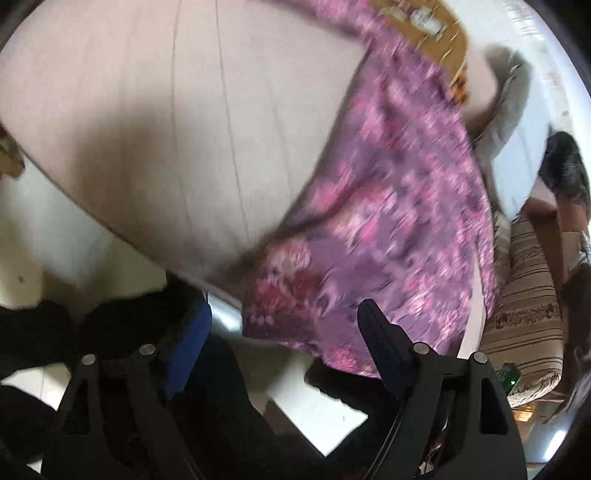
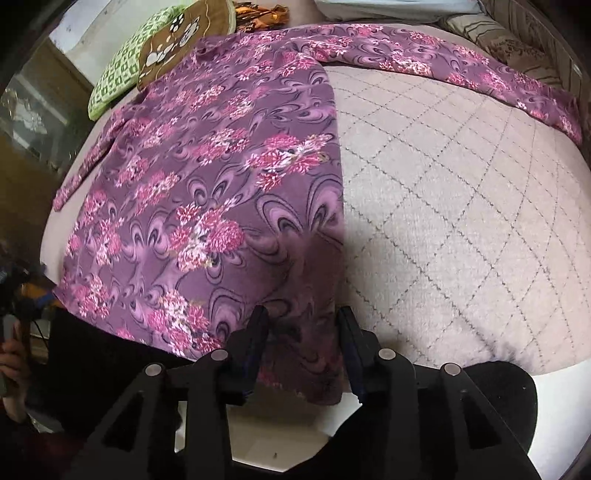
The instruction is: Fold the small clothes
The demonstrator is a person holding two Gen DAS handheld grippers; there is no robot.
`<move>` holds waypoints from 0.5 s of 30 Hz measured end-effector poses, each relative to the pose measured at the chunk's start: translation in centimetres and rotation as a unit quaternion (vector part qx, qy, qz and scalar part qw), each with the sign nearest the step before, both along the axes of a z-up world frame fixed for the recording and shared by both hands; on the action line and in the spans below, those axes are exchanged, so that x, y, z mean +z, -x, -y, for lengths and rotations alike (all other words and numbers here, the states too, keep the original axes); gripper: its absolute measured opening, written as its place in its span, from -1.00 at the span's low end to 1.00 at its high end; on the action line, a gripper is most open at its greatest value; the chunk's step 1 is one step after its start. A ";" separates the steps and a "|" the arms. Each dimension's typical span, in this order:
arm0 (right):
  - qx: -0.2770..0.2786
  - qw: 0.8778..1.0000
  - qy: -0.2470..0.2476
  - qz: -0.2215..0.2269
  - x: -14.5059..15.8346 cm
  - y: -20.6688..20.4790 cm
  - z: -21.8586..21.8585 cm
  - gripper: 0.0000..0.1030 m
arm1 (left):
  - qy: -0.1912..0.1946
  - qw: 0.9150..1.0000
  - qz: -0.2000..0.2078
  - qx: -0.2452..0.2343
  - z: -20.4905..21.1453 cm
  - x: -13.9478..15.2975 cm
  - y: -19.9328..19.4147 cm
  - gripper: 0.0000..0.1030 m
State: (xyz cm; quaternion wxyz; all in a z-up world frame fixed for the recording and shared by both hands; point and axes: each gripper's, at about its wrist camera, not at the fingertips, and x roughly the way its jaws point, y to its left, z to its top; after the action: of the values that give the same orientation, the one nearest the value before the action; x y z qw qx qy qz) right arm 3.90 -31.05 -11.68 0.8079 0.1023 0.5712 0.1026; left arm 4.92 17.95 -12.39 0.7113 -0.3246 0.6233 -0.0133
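Note:
A purple garment with pink flowers (image 2: 221, 184) lies spread on a pale quilted bed (image 2: 443, 192), one sleeve (image 2: 480, 74) stretched to the far right. My right gripper (image 2: 303, 332) is open, its jaws either side of the garment's near hem at the bed edge. In the blurred left wrist view the garment (image 1: 388, 206) hangs over the bed's (image 1: 184, 129) edge. My left gripper (image 1: 284, 325) is open and empty, just below the hem.
A green checked cushion (image 2: 122, 70) and a brown cushion (image 2: 184, 40) lie at the far left of the bed. A striped pillow (image 2: 487, 29) sits at the far right. White floor (image 1: 55, 236) shows below the bed edge.

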 end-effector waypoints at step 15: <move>-0.006 0.995 -0.049 0.089 7.6 1.2 3.1 -0.93 | -0.103 0.992 0.060 -0.036 3.2 6.0 0.7 -0.90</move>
State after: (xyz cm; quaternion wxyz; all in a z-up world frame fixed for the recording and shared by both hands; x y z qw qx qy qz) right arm 2.75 -34.20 -4.08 0.8502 0.1354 0.4906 0.1342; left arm 4.18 14.77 -6.42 0.7763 -0.2254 0.5887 0.0060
